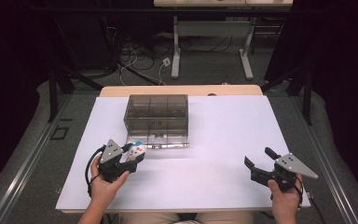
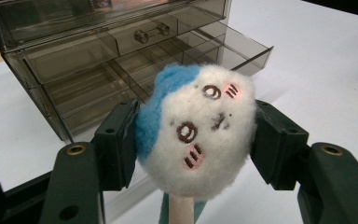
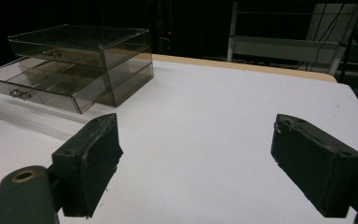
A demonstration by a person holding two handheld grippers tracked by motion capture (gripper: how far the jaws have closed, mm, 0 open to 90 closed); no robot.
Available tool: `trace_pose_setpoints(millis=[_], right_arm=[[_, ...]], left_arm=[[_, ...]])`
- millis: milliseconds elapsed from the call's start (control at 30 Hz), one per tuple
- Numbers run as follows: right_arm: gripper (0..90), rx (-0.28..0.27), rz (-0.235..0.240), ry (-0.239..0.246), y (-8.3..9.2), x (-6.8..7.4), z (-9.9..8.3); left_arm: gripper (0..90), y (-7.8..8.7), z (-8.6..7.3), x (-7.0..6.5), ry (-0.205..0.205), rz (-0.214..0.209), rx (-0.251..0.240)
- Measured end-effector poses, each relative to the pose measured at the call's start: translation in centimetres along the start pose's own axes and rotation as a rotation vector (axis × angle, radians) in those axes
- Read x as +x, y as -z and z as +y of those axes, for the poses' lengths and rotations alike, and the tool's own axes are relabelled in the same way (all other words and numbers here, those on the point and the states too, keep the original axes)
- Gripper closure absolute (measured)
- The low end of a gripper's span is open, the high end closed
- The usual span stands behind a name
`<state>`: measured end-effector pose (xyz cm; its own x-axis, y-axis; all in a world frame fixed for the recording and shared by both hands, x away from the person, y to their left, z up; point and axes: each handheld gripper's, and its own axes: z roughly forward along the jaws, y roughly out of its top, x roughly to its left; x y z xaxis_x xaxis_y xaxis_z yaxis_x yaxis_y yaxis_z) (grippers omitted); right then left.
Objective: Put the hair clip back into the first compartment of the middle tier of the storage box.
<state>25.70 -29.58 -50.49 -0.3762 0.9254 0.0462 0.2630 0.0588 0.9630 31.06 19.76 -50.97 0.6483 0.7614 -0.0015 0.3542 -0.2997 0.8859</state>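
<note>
Smoky clear drawer box (image 1: 157, 119) has its bottom drawer (image 1: 161, 141) pulled open just right of the left gripper (image 1: 137, 151), which pinches a plush toy (image 2: 198, 130); right gripper (image 1: 258, 161) spread, well apart.

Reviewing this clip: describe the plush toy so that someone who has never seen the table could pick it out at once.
On the white table stands a smoky clear drawer box with its lower drawer pulled out. Just in front of its left corner, the left gripper is shut on the plush toy. It is the one soft thing here: a round white fuzzy head with a blue patch, pink cheeks and a stitched face.
</note>
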Motion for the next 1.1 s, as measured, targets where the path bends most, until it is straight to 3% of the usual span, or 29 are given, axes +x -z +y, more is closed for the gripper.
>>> trace_pose_setpoints(millis=[567,1100], right_arm=[[14.8,-0.008,0.0,0.002,0.0,0.2,0.1],[14.8,-0.006,-0.01,-0.002,0.2,0.2,0.1]], left_arm=[[38.8,0.8,0.5,0.9,0.017,0.013,-0.036],[38.8,1.5,2.3,2.3,-0.012,0.054,-0.047]])
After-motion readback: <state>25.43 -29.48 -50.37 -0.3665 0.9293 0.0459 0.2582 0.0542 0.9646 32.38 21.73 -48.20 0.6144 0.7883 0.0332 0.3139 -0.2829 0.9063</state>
